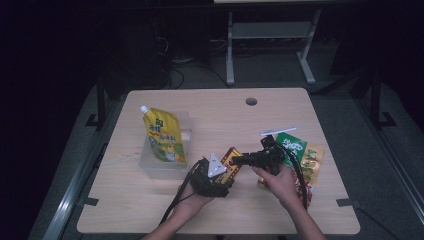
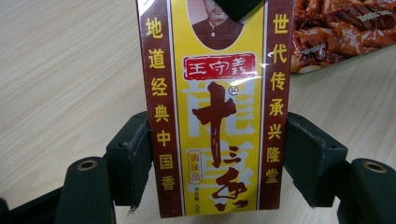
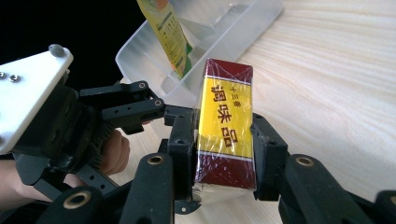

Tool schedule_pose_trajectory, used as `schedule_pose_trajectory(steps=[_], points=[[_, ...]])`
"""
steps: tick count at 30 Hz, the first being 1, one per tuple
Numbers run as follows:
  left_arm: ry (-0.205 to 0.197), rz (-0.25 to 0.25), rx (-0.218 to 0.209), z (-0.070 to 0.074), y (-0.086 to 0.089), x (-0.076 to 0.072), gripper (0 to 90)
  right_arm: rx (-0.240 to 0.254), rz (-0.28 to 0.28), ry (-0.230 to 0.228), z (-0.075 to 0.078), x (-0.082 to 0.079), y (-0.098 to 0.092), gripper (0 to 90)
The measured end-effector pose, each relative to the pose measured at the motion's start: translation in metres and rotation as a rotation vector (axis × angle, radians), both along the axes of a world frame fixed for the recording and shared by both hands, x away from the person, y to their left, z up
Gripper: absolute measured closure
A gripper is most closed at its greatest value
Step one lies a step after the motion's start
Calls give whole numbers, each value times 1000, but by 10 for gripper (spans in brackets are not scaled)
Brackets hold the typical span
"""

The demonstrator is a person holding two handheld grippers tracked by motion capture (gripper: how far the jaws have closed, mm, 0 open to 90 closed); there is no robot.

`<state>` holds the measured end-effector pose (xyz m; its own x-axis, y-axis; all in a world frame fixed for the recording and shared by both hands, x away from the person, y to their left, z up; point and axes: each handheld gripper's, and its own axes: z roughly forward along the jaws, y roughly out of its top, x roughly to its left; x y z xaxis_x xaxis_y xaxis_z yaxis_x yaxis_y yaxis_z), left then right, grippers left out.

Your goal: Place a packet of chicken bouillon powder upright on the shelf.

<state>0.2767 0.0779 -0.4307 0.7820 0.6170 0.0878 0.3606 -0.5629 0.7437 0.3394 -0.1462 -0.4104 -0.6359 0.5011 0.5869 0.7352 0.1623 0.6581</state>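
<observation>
Landmark: the seasoning box [image 1: 231,164], red and yellow, held just above the table [image 1: 150,210] near the middle of its front half.
Clear tub [image 1: 165,167]: just left of the box, with a yellow spouted pouch [image 1: 164,135] leaning in it.
Left claw [image 1: 220,182]: at the box's near-left end, its pads [image 2: 140,158] pressed on the two long red sides of the box (a firm clamp, by the left gripper view).
Seasoning box: spans the gap between the two claws, tilted, one end in each.
Right claw [image 1: 240,160]: on the box's other end; the right gripper view has its pads [image 3: 184,140] flush against the box's narrow sides, so it is clamped on too.
Snack packets [image 1: 305,157]: to the right of the box, lying flat on the table.
Step in hand: likely a hand-over of the box from one claw to the other.
How to do it well: keep both hands quiet, make sure the taking claw sits square on the faces, then ease the other claw apart slowly (the wrap looks slippery).
</observation>
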Motion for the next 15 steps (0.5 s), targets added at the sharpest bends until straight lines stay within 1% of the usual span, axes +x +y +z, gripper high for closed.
schedule_pose_trajectory(steps=[2, 4, 6, 8, 11, 13, 14, 15], points=[[1, -2, -4, 1, 2, 0, 297, -8, 6, -14, 3, 0, 2, 665], [1, -9, -8, 1, 3, -1, 294, -16, 8, -19, 6, -1, 3, 668], [-4, -15, 1, 2, 4, -2, 291, -23, 9, -36, 8, -1, 3, 668], [1, -22, 8, 2, 4, -3, 288, -30, 9, -35, 10, -2, 3, 669], [15, -26, 10, 1, 5, -3, 288, -46, 5, -46, 12, -1, 2, 670], [24, -29, 9, 0, 6, -4, 285, -78, -5, -66, 15, -1, 0, 670], [29, -30, 6, -1, 7, -4, 283, -88, -9, -66, 17, -1, -2, 670], [30, -33, 7, 0, 7, -4, 281, -86, -13, -64, 19, -1, -3, 670]])
